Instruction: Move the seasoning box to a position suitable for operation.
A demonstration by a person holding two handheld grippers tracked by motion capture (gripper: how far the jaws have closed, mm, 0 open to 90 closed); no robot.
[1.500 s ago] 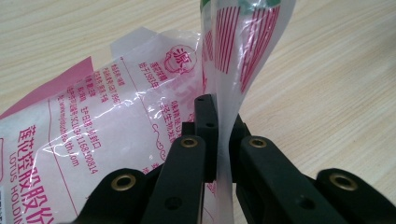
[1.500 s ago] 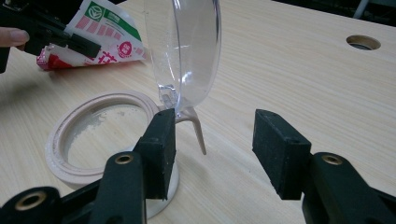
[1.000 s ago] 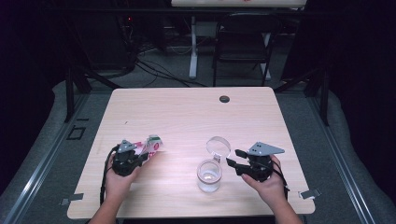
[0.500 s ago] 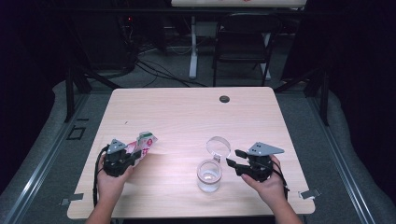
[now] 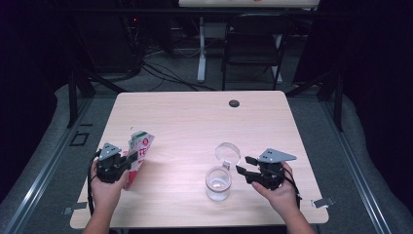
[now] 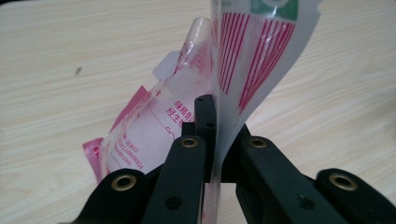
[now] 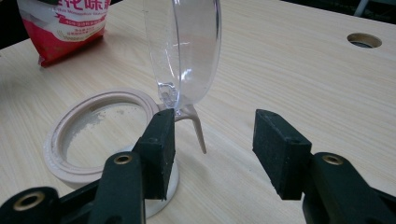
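Your left gripper [image 5: 127, 164], clenched on the pouch [image 5: 138, 150], has lifted it upright, ready for pouring into the jar [image 5: 217, 184]; your right gripper [image 5: 246, 169] waits released.

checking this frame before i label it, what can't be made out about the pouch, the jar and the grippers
- Pouch: its top is cut off by the upper edge in the left gripper view; its print is too small to read in the high view.
- Jar: how much it holds. The right gripper jaw covers its side in the right gripper view, and it is too small in the high view.
- Left gripper: its pads are hidden behind the pouch film.
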